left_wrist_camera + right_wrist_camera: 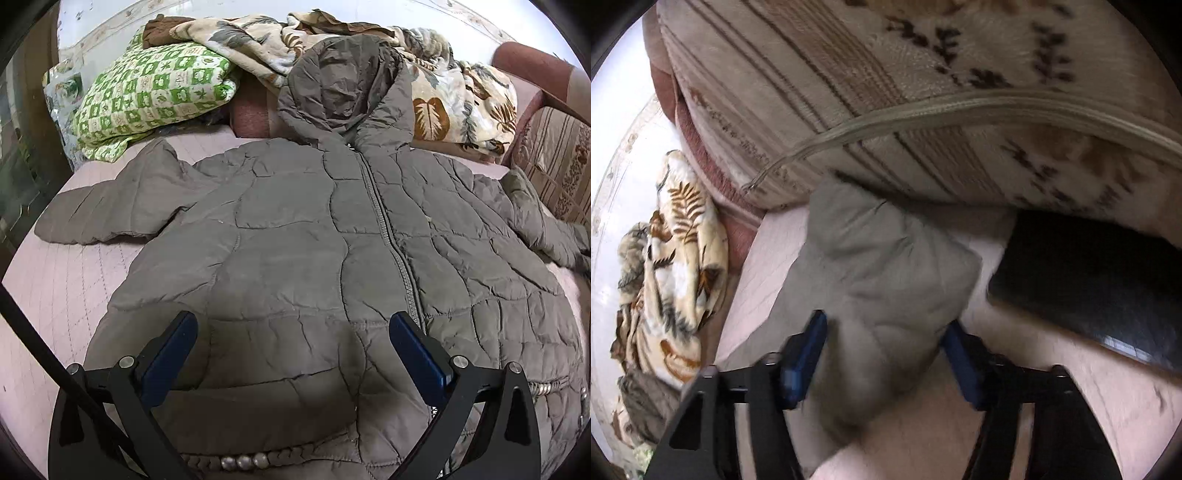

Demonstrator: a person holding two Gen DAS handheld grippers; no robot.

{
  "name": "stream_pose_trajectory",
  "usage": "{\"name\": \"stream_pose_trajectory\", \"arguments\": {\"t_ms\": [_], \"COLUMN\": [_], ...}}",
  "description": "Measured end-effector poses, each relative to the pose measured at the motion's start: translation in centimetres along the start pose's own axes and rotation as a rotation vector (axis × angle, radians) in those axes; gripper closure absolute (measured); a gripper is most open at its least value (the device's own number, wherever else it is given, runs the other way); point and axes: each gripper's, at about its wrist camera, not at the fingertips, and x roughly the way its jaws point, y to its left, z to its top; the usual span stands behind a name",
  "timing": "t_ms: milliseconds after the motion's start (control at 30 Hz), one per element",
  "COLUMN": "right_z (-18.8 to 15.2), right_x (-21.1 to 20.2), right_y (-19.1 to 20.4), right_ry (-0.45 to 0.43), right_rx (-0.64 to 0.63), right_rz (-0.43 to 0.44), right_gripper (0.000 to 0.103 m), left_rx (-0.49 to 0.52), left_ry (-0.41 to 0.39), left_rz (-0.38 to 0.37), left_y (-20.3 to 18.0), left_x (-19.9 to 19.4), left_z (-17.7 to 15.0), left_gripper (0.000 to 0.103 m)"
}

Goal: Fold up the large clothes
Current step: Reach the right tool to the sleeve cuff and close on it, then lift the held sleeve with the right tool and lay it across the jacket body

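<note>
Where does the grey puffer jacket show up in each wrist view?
Left wrist view: the grey puffer jacket fills the centre, spread flat, hood at the top.
Right wrist view: only one sleeve end shows, centre, between the blue fingers.
Shared landmark: the leaf-print blanket.

Right wrist view, blurred. The right gripper (882, 336) is straddling the grey padded sleeve (886, 266) of a jacket, its blue fingers (805, 354) lying against either side of the fabric and appearing to press it. The sleeve is lying on a pale pink sheet (764, 254), its cuff reaching toward a striped cushion (886, 92). A leaf-print blanket (679, 266) is bunching at left; a dark object (1089, 280) is sitting at right
</note>
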Motion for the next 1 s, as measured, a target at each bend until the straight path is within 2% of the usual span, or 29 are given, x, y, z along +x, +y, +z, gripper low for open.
{"name": "stream_pose_trajectory", "arguments": {"t_ms": [33, 100, 200, 367, 467, 633, 800, 1000], "right_z": [0.1, 0.2, 0.3, 0.0, -0.8, -3.4, -7.9, -15.3], "right_x": [0.2, 0.1, -2.3, -7.9, -11.8, -18.7, -23.1, -24.5], "right_y": [-0.2, -0.5, 1.7, 6.3, 9.5, 16.1, 22.5, 29.4], "right_ry": [-0.011, -0.021, -0.093, -0.22, -0.287, -0.358, -0.327, -0.213], "right_rx": [0.002, 0.033, -0.045, -0.168, -0.241, -0.366, -0.479, -0.629], "right_rz": [-0.009, 0.028, 0.049, 0.14, 0.224, 0.415, 0.592, 0.748], "right_gripper": [0.084, 0.089, 0.091, 0.091, 0.091, 0.091, 0.091, 0.091], "left_rx": [0.003, 0.005, -0.008, -0.017, -0.022, -0.035, -0.056, -0.08], "left_ry": [0.003, 0.006, 0.003, -0.02, -0.036, -0.062, -0.081, -0.091], "left_rz": [0.001, 0.002, -0.001, -0.004, -0.004, -0.004, -0.008, 0.001], "left_y": [-0.1, -0.1, 0.0, 0.3, 0.4, 0.8, 1.6, 3.2], "left_x": [0.1, 0.3, 0.2, -0.8, -1.4, -2.4, -3.1, -3.8], "left_z": [0.0, 0.1, 0.1, -0.1, -0.1, -0.3, -0.3, -0.5], "left_gripper": [0.0, 0.0, 0.0, 0.0, 0.0, 0.0, 0.0, 0.0]}}
